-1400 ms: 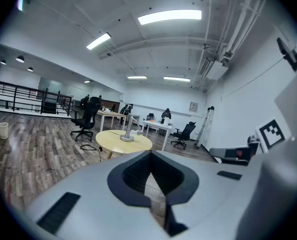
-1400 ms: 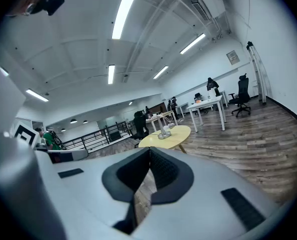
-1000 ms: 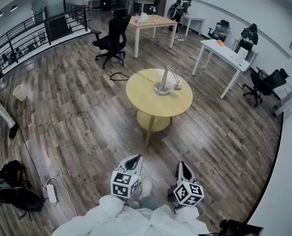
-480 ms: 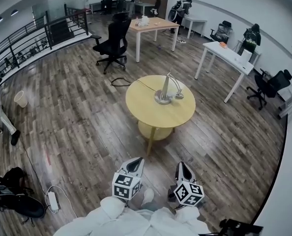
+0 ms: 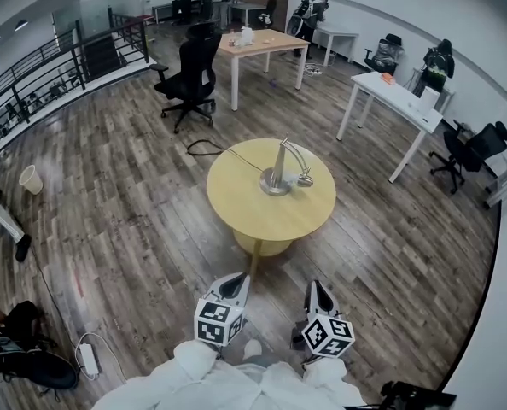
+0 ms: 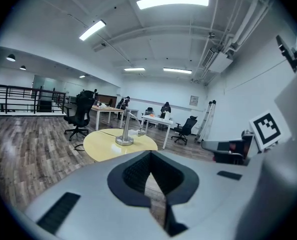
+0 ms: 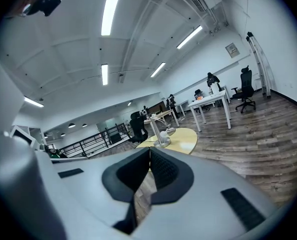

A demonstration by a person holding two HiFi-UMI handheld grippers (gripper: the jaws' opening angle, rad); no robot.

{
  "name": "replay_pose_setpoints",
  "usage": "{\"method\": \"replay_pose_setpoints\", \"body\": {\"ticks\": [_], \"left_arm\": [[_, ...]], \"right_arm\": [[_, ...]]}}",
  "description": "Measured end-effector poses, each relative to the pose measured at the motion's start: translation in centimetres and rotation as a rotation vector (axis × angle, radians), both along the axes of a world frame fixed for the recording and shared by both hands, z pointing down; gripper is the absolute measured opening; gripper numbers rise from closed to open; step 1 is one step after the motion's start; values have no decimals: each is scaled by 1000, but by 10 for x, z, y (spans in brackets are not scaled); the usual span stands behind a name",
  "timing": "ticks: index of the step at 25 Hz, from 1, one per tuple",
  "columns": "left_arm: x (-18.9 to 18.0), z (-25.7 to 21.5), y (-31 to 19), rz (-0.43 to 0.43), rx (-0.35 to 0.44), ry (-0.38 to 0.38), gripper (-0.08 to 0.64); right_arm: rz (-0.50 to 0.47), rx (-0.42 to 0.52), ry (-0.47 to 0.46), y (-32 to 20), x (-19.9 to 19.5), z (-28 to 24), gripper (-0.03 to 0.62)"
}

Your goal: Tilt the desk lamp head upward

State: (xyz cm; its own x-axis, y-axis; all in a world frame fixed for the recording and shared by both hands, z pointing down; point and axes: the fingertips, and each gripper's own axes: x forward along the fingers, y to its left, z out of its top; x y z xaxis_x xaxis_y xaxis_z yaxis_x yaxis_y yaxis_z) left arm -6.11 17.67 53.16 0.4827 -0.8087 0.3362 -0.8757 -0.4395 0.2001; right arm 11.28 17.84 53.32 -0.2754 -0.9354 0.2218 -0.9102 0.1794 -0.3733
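Holds left gripper (image 5: 236, 280) and right gripper (image 5: 317, 288) low, jaws shut on nothing, well short of table (image 5: 241, 207). Sees lamp (image 5: 280, 171) upright near table's centre, clear of every edge. Finds bare floor (image 5: 142, 229) between; bin (image 5: 30, 179) far left, contents unseen.

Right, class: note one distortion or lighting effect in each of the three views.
Head view: heavy fisheye bends the wooden plank floor around the round yellow table. Left gripper view: black vignetted corners; long ceiling strip light blown out white. Right gripper view: same dark corners, curved ceiling lines.
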Motion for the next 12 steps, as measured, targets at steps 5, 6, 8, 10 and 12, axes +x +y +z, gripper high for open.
{"method": "replay_pose_setpoints", "body": {"ticks": [5, 6, 8, 10, 12], "left_arm": [[15, 6, -33, 11, -5, 0, 0], [17, 8, -39, 8, -9, 0, 0], [20, 13, -50, -4, -19, 1, 0], [24, 14, -61, -16, -25, 5, 0], [28, 13, -70, -21, -25, 10, 0]], "right_arm": [[16, -12, -7, -33, 17, 8, 14], [9, -13, -5, -38, 18, 9, 12], [-8, -16, 2, -49, 20, 11, 12], [-20, -23, 9, -58, 24, 13, 12], [-28, -27, 18, -67, 27, 13, 14]]}}
